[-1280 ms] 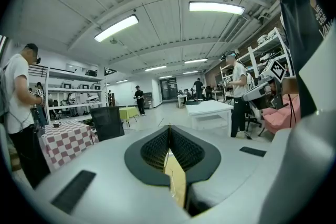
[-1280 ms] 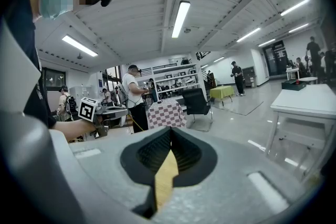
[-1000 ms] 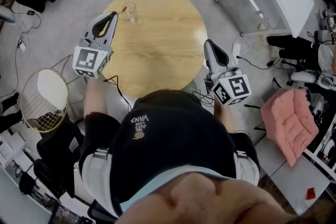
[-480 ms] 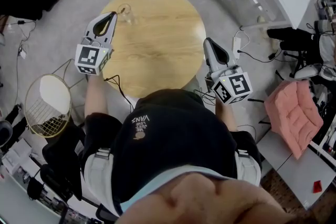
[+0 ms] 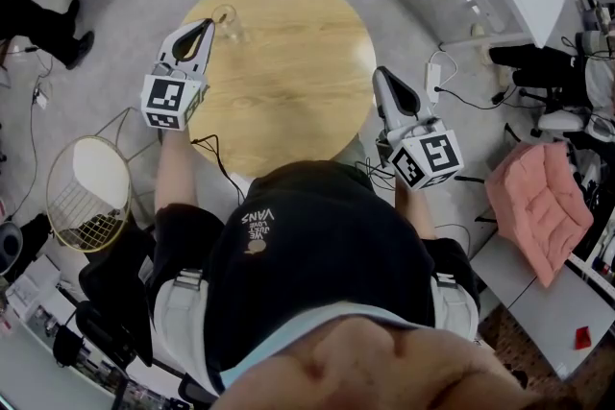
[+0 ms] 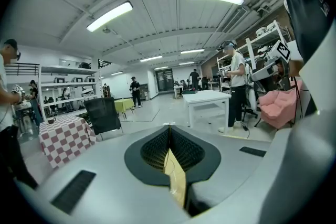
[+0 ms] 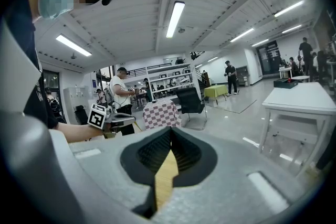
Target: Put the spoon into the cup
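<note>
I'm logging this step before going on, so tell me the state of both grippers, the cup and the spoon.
Left gripper: jaws together, nothing between them, at the left edge of the table.
Right gripper: jaws together, nothing between them, at the table's right edge.
Cup: upright on the table, just beyond the left gripper's tips; contents too small to tell.
Spoon: cannot be made out in any view.
</note>
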`<state>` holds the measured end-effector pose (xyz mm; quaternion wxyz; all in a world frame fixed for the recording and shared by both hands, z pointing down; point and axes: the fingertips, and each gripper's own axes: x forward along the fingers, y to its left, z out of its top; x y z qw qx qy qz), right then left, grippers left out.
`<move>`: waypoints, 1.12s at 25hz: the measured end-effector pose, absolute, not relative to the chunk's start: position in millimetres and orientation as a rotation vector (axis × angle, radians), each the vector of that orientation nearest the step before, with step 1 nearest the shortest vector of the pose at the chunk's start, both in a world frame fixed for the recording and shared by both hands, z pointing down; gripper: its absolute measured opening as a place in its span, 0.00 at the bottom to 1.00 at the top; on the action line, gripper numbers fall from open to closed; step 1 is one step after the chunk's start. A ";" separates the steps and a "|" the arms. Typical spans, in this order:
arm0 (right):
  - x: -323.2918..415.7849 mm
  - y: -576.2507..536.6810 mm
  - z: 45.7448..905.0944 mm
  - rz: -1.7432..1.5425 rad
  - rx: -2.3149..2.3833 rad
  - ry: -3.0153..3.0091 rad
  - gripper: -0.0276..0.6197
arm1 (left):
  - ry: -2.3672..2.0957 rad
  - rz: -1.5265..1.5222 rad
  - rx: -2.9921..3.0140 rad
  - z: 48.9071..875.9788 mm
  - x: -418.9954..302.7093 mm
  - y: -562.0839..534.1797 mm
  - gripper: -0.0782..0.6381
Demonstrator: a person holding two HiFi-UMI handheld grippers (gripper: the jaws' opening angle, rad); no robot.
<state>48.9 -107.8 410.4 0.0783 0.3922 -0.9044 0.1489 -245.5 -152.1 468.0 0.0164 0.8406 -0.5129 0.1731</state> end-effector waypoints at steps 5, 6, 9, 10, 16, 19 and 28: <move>49.2 -107.6 408.9 0.446 1.175 -2.713 0.04 | -1.597 0.570 2.586 479.1 -247.0 -157.4 0.12; 49.4 -107.3 409.2 0.447 1.176 -2.713 0.04 | -1.594 0.572 2.581 481.8 -247.2 -158.0 0.12; 50.0 -106.7 409.9 0.451 1.178 -2.710 0.04 | -1.577 0.591 2.570 489.7 -246.9 -159.0 0.12; 49.9 -106.7 409.7 0.452 1.178 -2.710 0.04 | -1.564 0.603 2.571 493.0 -246.2 -159.0 0.12; 49.5 -106.4 410.6 0.454 1.176 -2.706 0.04 | -1.534 0.621 2.543 508.3 -247.6 -162.0 0.12; 49.9 -108.3 410.8 0.456 1.180 -2.702 0.04 | -1.526 0.620 2.521 515.1 -250.1 -165.7 0.12; 51.2 -107.5 412.6 0.456 1.180 -2.696 0.04 | -1.501 0.633 2.483 530.5 -250.3 -173.0 0.12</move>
